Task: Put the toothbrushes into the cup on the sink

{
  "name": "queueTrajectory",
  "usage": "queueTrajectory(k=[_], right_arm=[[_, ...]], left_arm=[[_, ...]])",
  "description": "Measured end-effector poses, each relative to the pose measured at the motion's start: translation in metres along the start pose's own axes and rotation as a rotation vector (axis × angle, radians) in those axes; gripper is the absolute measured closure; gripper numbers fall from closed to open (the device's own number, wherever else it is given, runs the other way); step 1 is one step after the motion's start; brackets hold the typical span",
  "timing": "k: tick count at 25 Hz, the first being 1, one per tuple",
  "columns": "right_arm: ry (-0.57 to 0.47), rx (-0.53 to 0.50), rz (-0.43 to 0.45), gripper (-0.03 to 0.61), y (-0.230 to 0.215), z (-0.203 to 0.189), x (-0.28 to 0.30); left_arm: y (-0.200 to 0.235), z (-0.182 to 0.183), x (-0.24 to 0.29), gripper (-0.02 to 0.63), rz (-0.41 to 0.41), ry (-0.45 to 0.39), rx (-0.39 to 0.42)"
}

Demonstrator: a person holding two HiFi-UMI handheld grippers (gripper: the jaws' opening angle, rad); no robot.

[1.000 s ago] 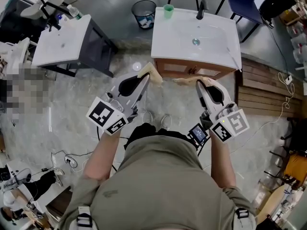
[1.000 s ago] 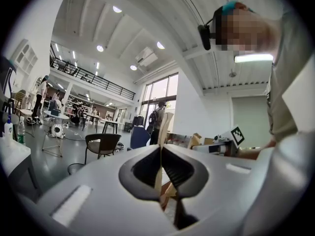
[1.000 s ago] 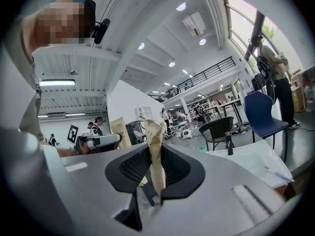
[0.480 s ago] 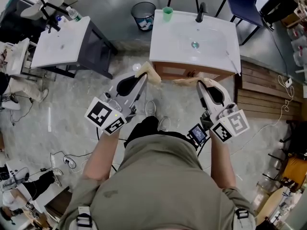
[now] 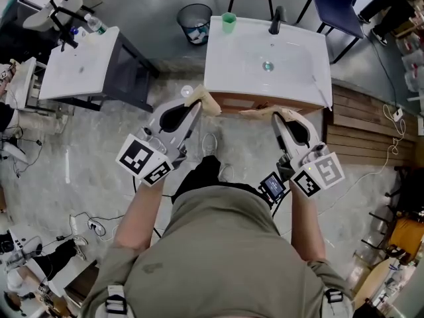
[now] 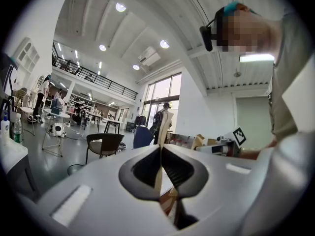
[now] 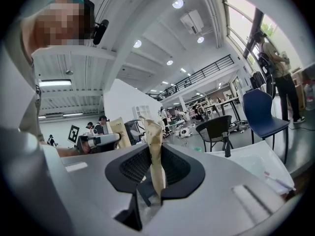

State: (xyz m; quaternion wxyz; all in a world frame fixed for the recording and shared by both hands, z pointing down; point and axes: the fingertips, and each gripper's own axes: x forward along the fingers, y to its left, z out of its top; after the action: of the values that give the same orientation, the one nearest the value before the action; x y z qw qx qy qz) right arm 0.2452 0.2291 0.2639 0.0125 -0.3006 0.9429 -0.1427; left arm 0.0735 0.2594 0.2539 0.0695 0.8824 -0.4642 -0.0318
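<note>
Grey mottled floor point(image 5: 99, 158) fills most of the head view, and the person's olive shirt point(image 5: 218, 257) takes up the 6 o'clock half. At 12 o'clock stands the white sink point(image 5: 232, 58) on a wooden cabinet point(image 5: 311, 103). Its dark tap point(image 5: 275, 20) is at the far rim and the drain point(image 5: 267, 65) is in the middle of the basin. A second white counter point(image 5: 73, 71) on a dark base sits at 10 o'clock, well apart from the sink. Wooden decking point(image 5: 364, 131) lies at 3 o'clock.

Both tools are held just in front of the cabinet, pointing toward 12 o'clock. The left tool point(image 5: 209, 105) has its tan-padded jaws pressed flat together with nothing between them. The right tool point(image 5: 252, 112) is the same: its crumpled tan pads meet along their length and grip nothing.

A dark mesh bin point(image 5: 194, 22) stands on the floor at 11 o'clock, just beside the sink's far left corner. The green cup point(image 5: 228, 22) stands upright on that 11 o'clock corner of the sink. A thin pale toothbrush point(image 5: 321, 87) lies on the sink's 3 o'clock rim, well apart from the cup and from both tools. It is too small to tell how many lie there.
</note>
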Motion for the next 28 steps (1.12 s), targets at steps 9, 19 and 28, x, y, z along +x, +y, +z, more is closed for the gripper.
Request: queueTrajectory(k=[9, 19, 28], right_arm=[[0.007, 0.007, -0.019, 0.503, -0.023, 0.003, 0.047], [0.015, 0.016, -0.092, 0.503, -0.049, 0.009, 0.124], [0.009, -0.002, -0.132, 0.503, -0.066, 0.022, 0.179]], left_arm=[[0.049, 0.000, 0.026, 0.606, -0.019, 0.011, -0.010], [0.128, 0.003, 0.068, 0.605, -0.106, 0.032, -0.026], [0.175, 0.010, 0.101, 0.606, -0.166, 0.031, -0.025]])
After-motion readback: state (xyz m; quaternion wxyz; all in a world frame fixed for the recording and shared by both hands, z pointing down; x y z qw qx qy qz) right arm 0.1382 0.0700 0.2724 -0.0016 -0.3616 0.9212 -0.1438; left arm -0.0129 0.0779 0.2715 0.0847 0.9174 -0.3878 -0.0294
